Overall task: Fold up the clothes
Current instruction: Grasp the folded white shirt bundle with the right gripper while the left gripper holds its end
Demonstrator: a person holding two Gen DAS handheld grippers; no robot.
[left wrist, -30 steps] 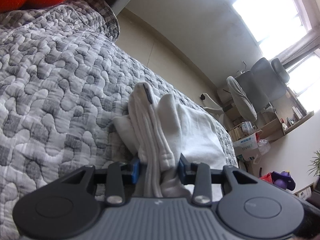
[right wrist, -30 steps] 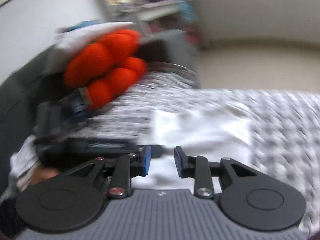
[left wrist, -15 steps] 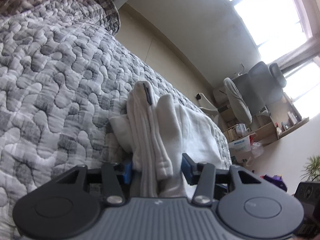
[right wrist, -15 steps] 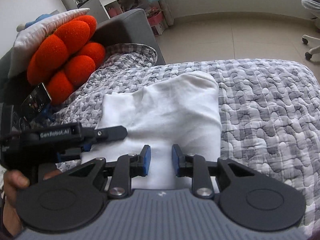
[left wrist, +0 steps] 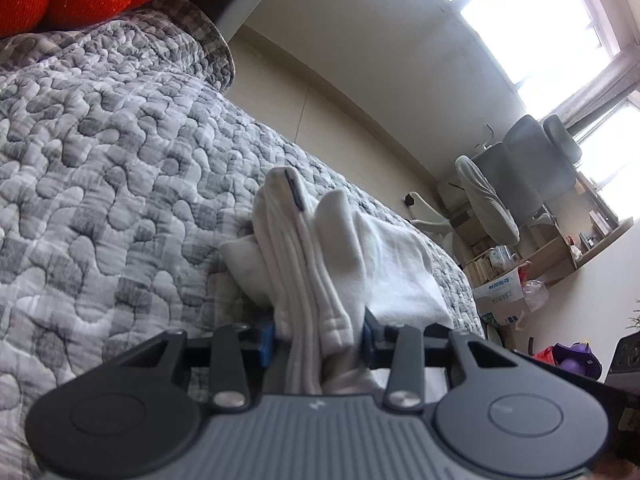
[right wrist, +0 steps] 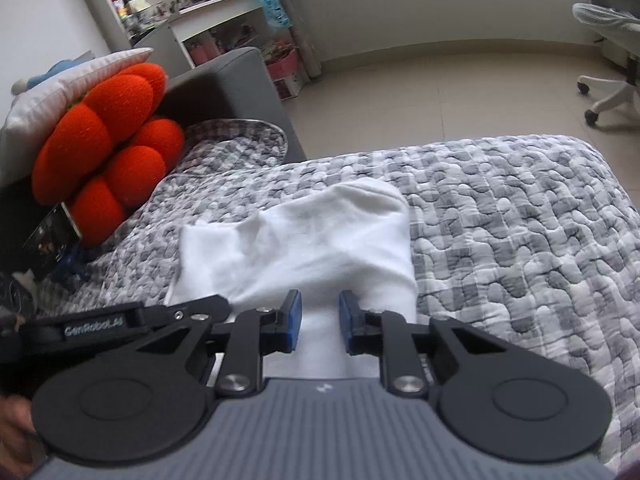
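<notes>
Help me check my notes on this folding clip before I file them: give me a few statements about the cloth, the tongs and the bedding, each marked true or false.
1. The left tongs have a bunched white garment between their pads. True.
2. The garment is dark blue. False: it is white.
3. It lies on a grey quilted bedspread. True.
4. The right tongs carry the garment high above the bed. False: they sit low over the cloth, which lies on the bedspread; their jaws have just been closing.
5. An orange cushion sits at the head of the bed. True.
</notes>
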